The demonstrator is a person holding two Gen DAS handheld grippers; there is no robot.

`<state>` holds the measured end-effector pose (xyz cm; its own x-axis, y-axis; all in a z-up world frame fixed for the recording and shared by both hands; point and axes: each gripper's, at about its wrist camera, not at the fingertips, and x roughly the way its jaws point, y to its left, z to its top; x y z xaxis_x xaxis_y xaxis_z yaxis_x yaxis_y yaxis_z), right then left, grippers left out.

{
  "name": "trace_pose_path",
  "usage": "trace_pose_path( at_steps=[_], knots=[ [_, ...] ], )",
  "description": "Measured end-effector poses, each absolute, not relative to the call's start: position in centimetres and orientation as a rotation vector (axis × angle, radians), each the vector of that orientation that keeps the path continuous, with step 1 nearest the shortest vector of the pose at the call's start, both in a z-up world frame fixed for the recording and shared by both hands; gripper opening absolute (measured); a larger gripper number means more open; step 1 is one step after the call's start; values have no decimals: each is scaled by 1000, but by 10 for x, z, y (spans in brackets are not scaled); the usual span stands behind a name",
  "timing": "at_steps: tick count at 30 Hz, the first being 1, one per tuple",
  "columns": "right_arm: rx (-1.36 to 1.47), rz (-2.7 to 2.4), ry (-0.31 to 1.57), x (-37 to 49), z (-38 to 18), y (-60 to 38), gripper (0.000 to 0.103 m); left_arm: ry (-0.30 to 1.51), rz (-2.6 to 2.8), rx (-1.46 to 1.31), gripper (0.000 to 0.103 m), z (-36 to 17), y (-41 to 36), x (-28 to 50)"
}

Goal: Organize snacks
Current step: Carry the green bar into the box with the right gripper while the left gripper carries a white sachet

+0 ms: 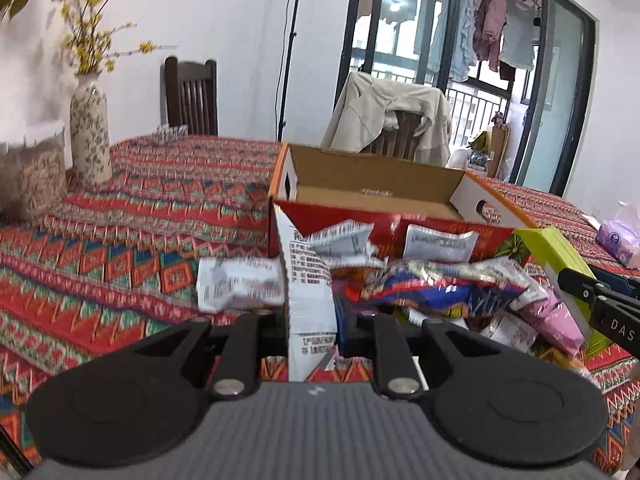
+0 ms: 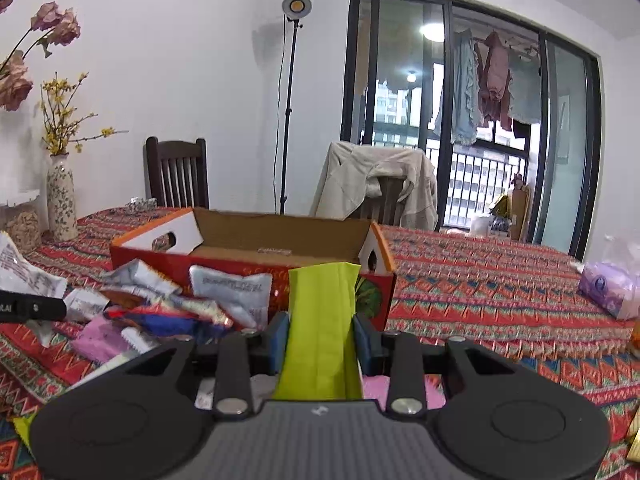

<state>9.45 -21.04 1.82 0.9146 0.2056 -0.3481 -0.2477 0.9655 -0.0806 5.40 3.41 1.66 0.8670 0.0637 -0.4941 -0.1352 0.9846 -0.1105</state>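
Two grippers, both loaded. Left wrist view: left gripper point(image 1: 312, 320) clamped on a white printed packet point(image 1: 308, 280), text too blurred to read. Snack pile point(image 1: 440, 284) lies before the open red carton point(image 1: 372, 188). "DAS" shows on the other tool's arm.

Right wrist view: right gripper point(image 2: 320, 332) pinching a lime-green box point(image 2: 320, 320), no legible print, just before the carton point(image 2: 248, 240).

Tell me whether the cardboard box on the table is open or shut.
Open. The cardboard box has its top flaps standing up at both ends, and its bare brown inside shows. No snack packets are visible in the part seen.
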Motion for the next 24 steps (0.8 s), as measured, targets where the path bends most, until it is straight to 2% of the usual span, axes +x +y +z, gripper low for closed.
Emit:
trace_pose_path(
  at_steps=[12,24],
  knots=[
    [-101,232,249,147,59,-205,34,413,52,-96,18,61,19,112],
    [5,254,281,241,84,-182,34,392,-4,-90,18,80,3,199]
  ],
)
